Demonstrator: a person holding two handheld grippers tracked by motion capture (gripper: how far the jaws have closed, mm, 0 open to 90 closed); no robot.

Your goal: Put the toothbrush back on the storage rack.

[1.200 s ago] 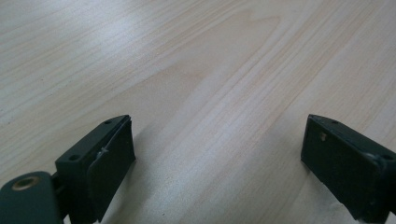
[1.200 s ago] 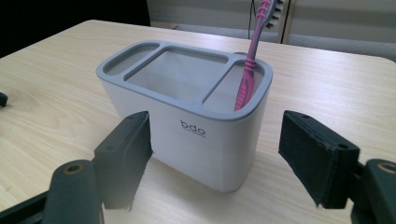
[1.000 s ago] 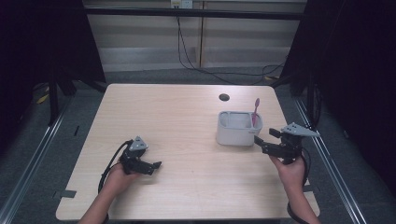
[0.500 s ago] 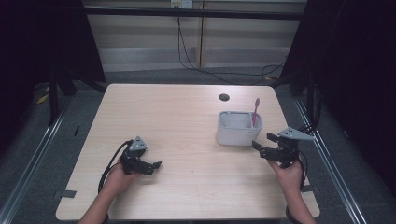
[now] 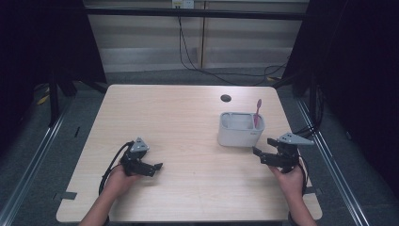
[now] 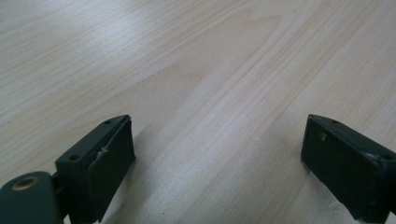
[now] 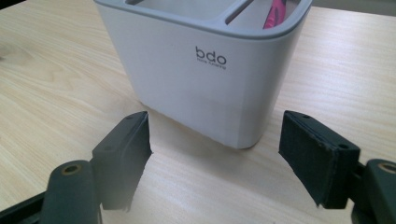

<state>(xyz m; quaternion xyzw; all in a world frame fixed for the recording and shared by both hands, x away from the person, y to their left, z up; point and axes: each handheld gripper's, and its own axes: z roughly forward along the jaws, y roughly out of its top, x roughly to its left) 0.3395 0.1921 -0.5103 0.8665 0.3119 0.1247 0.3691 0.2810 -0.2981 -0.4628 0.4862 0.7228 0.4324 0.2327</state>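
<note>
Pale wood-grain tabletop, rounded corners. Near left: left tongs, jaws spread wide over bare wood, holding nothing. Right of centre: white plastic holder, rounded box with grey rim and inner divider; "bdo" lettering legible from the right gripper view. Pink toothbrush upright inside. Just beside it, near right: right tongs, wide open, empty. Small dark hole farther back.

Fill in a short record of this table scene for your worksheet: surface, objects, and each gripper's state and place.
surface: wooden table
holder: white caddy, right half, marked "bdo"
contents: pink toothbrush upright in caddy's right compartment
mark: dark hole behind the caddy
left gripper: open, low over bare wood
right gripper: open, pointed at the caddy, not touching
</note>
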